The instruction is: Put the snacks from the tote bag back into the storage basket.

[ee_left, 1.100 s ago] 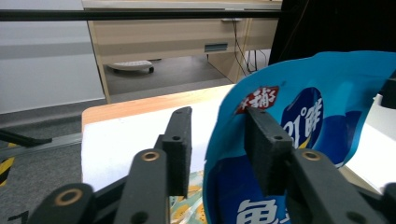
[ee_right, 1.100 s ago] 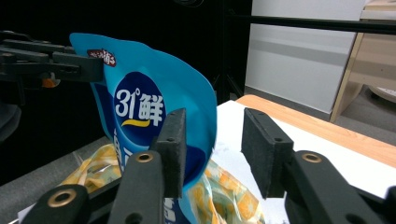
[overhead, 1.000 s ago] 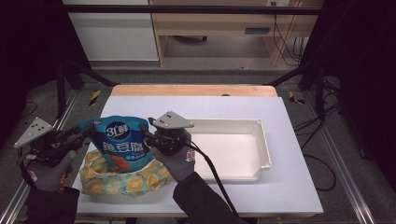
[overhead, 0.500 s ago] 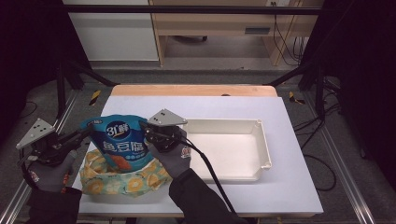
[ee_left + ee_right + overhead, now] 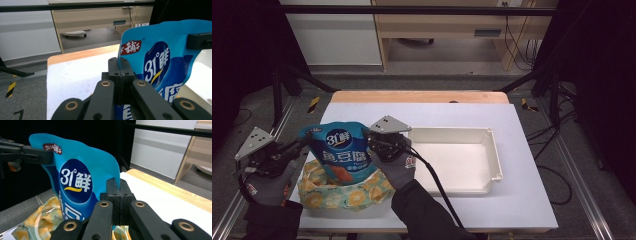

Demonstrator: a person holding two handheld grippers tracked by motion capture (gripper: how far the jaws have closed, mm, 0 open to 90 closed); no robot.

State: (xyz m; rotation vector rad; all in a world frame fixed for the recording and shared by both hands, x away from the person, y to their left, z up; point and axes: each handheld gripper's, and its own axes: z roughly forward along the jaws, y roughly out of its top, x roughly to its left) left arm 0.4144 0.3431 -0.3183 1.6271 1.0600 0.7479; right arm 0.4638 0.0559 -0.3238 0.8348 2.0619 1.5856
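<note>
A blue snack pouch (image 5: 343, 155) with white lettering stands upright in the mouth of a yellow fruit-print bag (image 5: 337, 197) at the table's front left. My left gripper (image 5: 306, 142) is shut on the pouch's left edge, and my right gripper (image 5: 368, 137) is shut on its right edge. Both pairs of jaws have just closed onto those edges. In the left gripper view the jaws pinch the pouch (image 5: 162, 57) at its side seam, my left gripper (image 5: 120, 72) meeting there. The right gripper view shows my right gripper (image 5: 120, 188) clamping the pouch (image 5: 77, 177) above the yellow bag (image 5: 40, 220).
A white rectangular tray (image 5: 493, 150) lies to the right of the right hand on the white table top (image 5: 522, 200). The right gripper's cable (image 5: 437, 185) trails toward the front edge. A wooden strip (image 5: 417, 96) runs along the table's far edge.
The right gripper has edged slightly left against the pouch. The left hand and the pouch stay where they were.
</note>
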